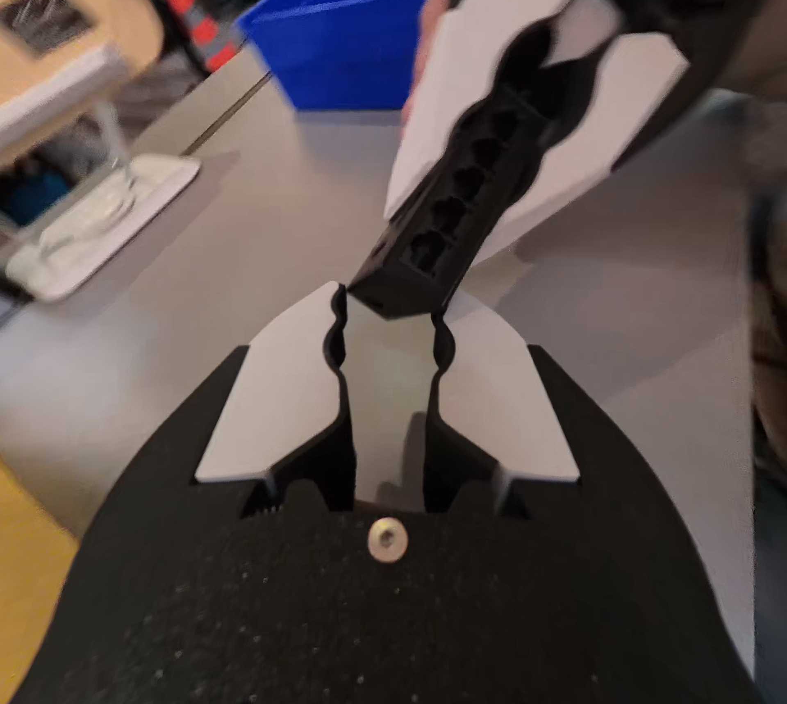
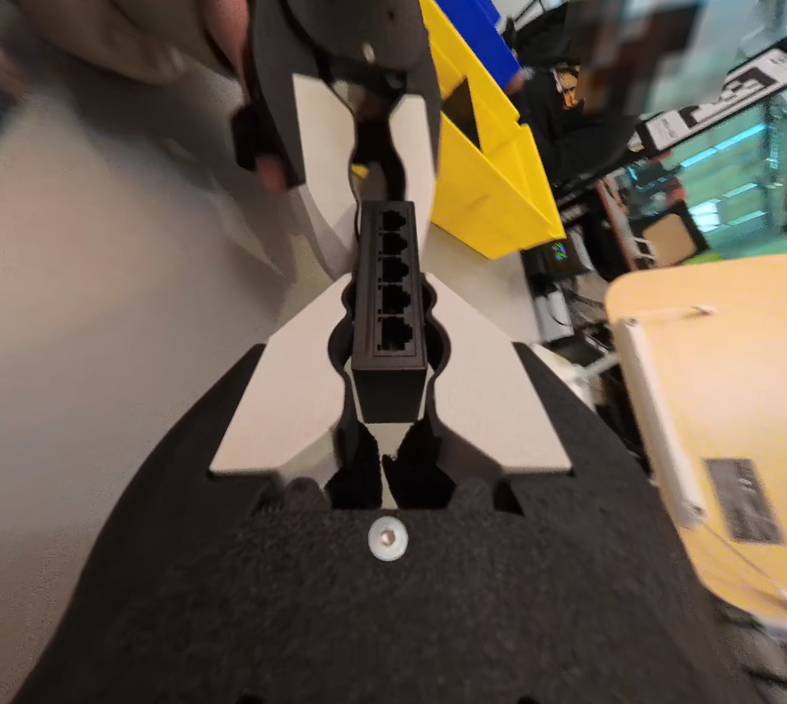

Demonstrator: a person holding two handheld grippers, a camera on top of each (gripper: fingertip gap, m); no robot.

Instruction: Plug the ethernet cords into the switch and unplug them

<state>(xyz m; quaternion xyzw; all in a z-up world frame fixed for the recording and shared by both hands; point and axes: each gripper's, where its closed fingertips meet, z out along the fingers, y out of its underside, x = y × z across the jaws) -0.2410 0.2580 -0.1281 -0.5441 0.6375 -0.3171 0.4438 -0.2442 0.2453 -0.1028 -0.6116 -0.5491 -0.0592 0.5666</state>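
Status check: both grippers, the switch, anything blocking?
Right gripper shut on switch, held off the table. Left gripper open, empty, tips at the switch's end. All ports bare; no cords in view. Nothing blocking.

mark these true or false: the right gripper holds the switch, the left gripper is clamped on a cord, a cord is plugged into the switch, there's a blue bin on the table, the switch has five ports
1. The right gripper holds the switch. True.
2. The left gripper is clamped on a cord. False: it is open and empty, its tips just at the end of the switch.
3. A cord is plugged into the switch. False: all ports that show are empty, and no cord is in view.
4. A blue bin stands on the table. True.
5. The switch shows five ports in a row. True, in the right wrist view.
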